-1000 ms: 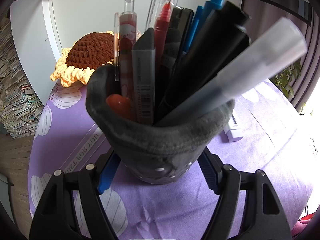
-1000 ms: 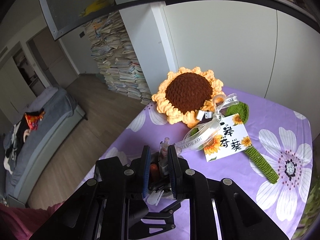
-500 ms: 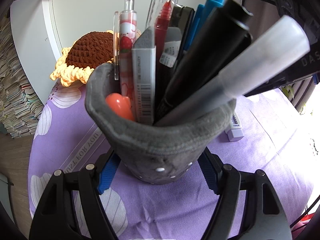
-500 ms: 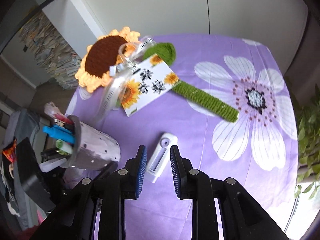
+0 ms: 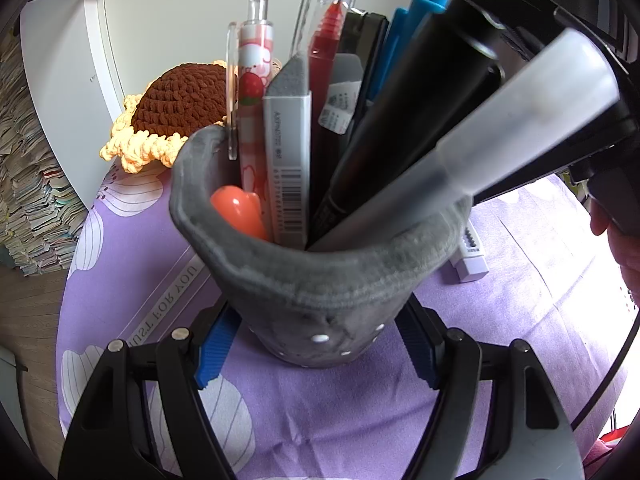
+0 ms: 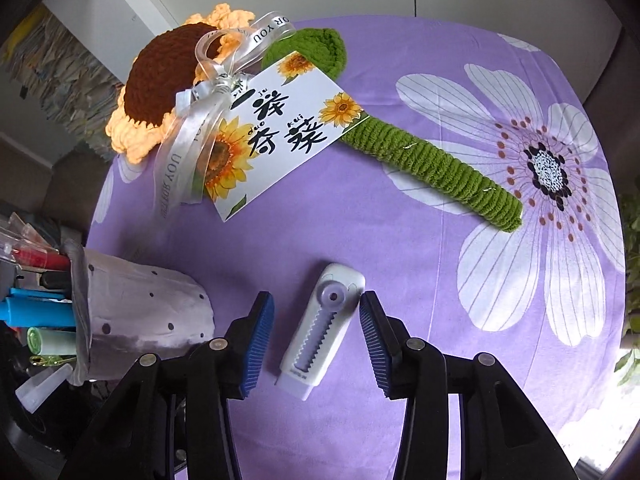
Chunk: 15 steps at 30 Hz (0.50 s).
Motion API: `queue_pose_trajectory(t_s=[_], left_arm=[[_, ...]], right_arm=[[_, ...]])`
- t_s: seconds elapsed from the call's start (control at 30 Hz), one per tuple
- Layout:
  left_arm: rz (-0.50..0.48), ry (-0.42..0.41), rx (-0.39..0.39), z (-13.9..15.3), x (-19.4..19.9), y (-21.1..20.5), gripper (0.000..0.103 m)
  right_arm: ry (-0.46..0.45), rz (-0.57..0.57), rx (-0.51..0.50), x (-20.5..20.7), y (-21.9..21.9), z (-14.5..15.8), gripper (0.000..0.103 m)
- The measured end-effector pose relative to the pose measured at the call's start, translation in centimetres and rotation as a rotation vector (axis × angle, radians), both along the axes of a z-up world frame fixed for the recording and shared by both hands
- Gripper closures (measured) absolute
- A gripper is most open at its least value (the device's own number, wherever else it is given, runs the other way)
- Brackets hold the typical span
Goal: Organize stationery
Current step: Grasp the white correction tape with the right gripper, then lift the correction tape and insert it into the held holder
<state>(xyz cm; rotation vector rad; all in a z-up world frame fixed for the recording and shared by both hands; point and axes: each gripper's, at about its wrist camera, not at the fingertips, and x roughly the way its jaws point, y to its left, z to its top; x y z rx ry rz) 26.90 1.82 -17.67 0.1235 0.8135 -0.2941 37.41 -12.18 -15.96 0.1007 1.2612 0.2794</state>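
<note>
My left gripper (image 5: 318,344) is shut on the base of a grey fabric pen holder (image 5: 320,280), which stands on the purple cloth. It is packed with several pens and markers (image 5: 400,120). In the right wrist view the same pen holder (image 6: 140,308) leans at the lower left. A white retractable eraser (image 6: 320,332) lies flat on the cloth. My right gripper (image 6: 316,320) points down over it, its jaws opening, with a blue pad (image 6: 260,320) on either side and neither touching it. The left wrist view shows the eraser (image 5: 472,256) behind the holder.
A crochet sunflower (image 6: 160,76) with a green stem (image 6: 440,164), a ribbon and a printed card (image 6: 280,128) lies across the far part of the round table (image 6: 440,260). Stacked books (image 5: 28,184) stand on the floor to the left. A hand (image 5: 620,236) shows at the right.
My right gripper swung away from above the pen holder, came down toward the table, and widened its jaws around the white eraser. The left gripper and the holder stayed put.
</note>
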Motion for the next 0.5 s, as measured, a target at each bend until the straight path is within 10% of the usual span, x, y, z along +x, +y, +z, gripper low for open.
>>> queue_pose_trajectory(t_s=[0.5], left_arm=[[0.0,0.001,0.0,0.0,0.0,0.0,0.03]], right_arm=[[-0.144,0.072,0.012,-4.2,0.3,3.9,0.076]])
